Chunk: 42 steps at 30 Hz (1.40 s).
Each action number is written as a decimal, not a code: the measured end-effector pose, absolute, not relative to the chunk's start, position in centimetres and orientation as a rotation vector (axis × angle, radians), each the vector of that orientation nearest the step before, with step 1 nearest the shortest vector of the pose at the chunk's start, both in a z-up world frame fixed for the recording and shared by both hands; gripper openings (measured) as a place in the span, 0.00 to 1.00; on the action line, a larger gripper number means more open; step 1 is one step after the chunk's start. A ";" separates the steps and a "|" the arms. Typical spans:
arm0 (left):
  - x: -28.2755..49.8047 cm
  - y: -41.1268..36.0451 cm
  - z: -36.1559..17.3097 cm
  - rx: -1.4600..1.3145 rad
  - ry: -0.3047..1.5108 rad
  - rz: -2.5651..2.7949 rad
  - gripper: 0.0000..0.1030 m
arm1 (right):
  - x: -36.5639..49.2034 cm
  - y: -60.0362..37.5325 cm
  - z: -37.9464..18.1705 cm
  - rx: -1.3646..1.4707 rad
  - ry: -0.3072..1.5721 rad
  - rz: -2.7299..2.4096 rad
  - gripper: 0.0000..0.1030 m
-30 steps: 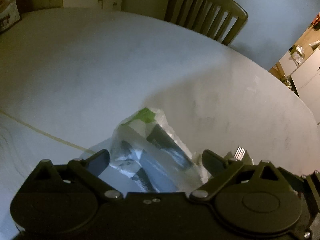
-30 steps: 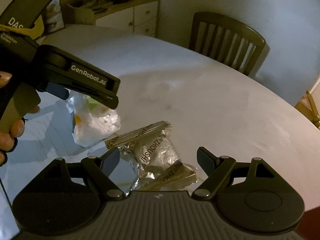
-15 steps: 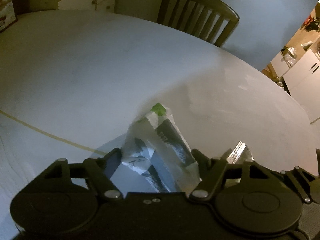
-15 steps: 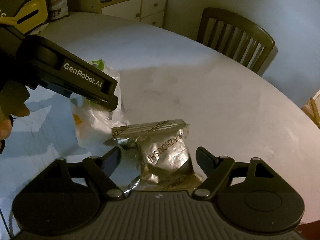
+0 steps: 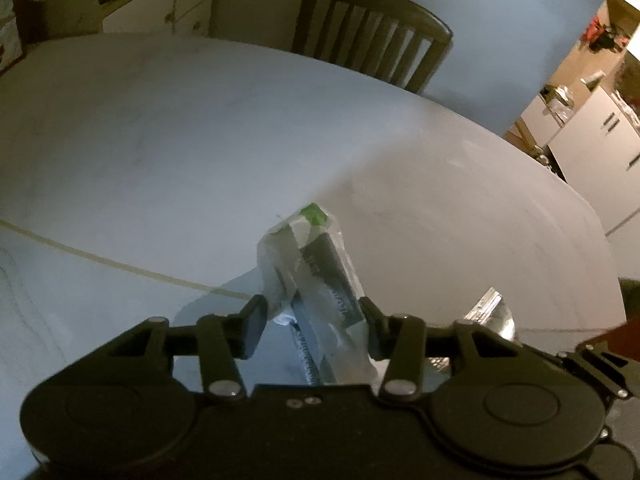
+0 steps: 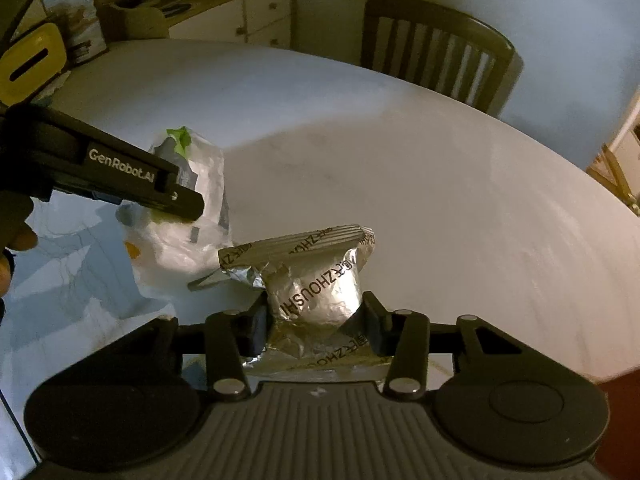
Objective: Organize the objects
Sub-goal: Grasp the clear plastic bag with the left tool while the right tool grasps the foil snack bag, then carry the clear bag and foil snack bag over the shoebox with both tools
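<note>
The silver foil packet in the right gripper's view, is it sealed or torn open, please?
Apparently sealed: the silver foil packet shows an intact crimped top edge and bulging body, squeezed in the right gripper. Its underside is hidden.

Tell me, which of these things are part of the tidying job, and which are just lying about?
In the job: clear plastic packet, held by the left gripper; silver foil packet, held by the right gripper.

Lying about: wooden chair, drawer cabinet, box.

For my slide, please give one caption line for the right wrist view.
Right hand-held gripper, jaws just closed, pinches a silver foil packet over the white table.
</note>
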State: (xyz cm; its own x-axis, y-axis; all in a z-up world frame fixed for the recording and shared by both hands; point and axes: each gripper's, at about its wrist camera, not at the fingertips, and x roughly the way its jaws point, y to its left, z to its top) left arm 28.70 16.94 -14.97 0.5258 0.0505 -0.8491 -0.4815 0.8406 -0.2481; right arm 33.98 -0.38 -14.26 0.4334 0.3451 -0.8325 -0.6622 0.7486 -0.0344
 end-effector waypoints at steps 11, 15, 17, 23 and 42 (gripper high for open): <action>25.7 12.8 -12.6 -0.393 0.954 0.247 0.45 | 31.1 -4.5 -11.3 -0.239 0.953 0.561 0.44; 24.4 11.0 -11.3 -0.379 0.937 0.195 0.45 | 29.7 -6.1 -9.7 -0.191 0.948 0.542 0.44; 23.7 10.0 -10.5 -0.372 0.929 0.172 0.45 | 28.7 -7.0 -8.9 -0.168 0.943 0.534 0.44; 22.6 6.9 -7.4 -0.329 0.882 0.091 0.45 | 26.9 -10.2 -6.2 -0.090 0.921 0.492 0.44; 24.8 -5.6 -2.5 -0.225 0.855 -0.055 0.46 | 23.9 -21.7 -1.0 -0.021 0.875 0.363 0.44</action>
